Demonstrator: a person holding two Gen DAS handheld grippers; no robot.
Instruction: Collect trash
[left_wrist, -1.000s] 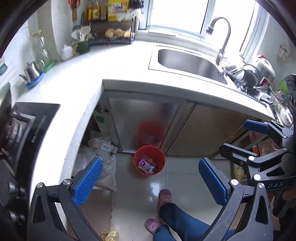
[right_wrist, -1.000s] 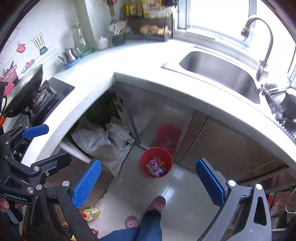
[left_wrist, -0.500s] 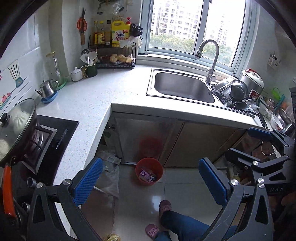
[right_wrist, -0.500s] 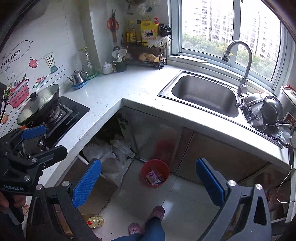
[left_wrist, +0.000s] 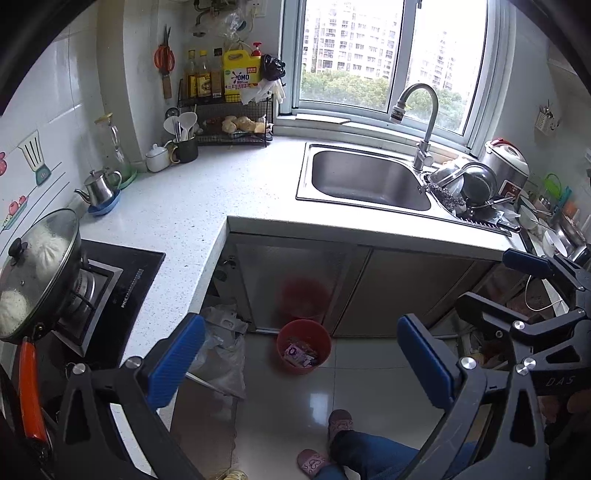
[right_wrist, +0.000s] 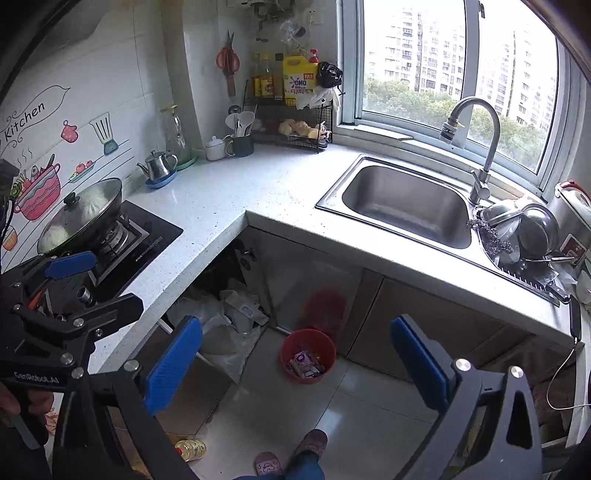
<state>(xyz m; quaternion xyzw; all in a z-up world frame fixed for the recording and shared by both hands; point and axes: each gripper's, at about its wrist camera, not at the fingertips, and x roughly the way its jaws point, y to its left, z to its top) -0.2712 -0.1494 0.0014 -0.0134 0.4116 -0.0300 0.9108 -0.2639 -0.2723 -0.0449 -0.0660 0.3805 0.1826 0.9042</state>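
While both grippers hang high over the kitchen, the red bin (left_wrist: 303, 346) sits on the floor tiles just in front of the cupboard under the sink (left_wrist: 365, 181) — wrappers (right_wrist: 306, 362) lie inside it. Left gripper (left_wrist: 301, 360) has its fingers spread wide, holding nothing; right gripper (right_wrist: 295, 360) likewise — gaping and bare. Up beside the sink, the white bench (left_wrist: 192, 199) shows.

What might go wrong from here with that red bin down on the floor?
The red bin stands on glossy floor tiles near the person's slippered feet, so a step could tip it. Both grippers, left and right, are open and empty above it. The lidded wok sits near the left gripper, so a swing might bump it.
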